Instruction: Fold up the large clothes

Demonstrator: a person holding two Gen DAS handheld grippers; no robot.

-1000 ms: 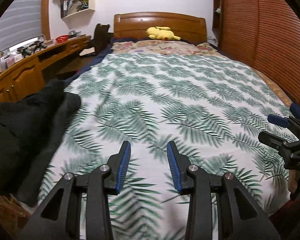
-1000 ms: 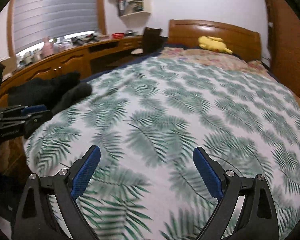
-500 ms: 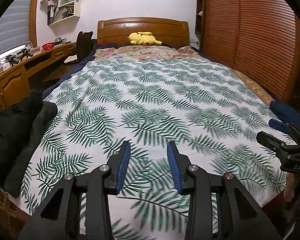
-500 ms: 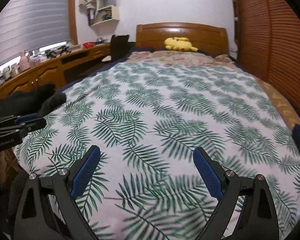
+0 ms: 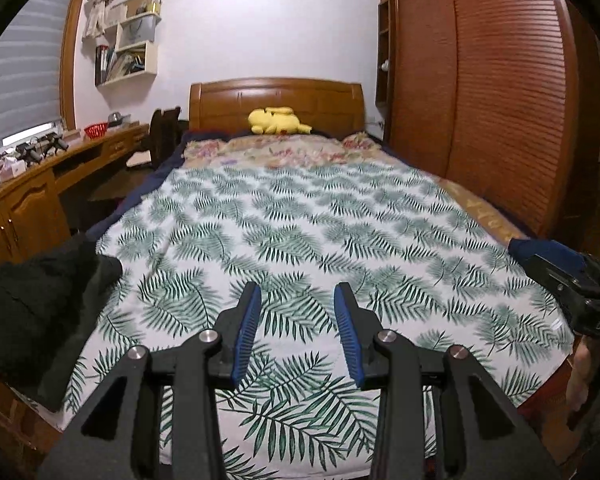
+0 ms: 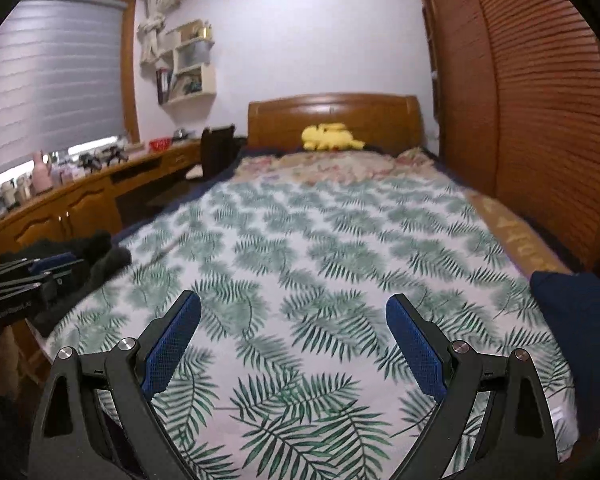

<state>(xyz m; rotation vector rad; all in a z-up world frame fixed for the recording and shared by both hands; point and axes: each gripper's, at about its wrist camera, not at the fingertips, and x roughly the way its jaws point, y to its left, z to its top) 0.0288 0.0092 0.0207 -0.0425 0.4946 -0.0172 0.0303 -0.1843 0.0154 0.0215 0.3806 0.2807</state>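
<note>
Matt cotton-looking bedspread point(image 5: 300, 240) with a leaf print, smooth and flat. Black garment point(image 5: 32, 304) at the bed's left edge looks thick, fuzzy, fleece-like. Left tool point(image 5: 296, 300): matt black plastic arms, ribbed blue rubbery pads point(image 5: 246, 328), shiny metal pins. Glossy varnished wood headboard point(image 5: 276, 96); plush yellow toy point(image 5: 278, 121); ribbed wooden wardrobe doors point(image 5: 492, 92).
</note>
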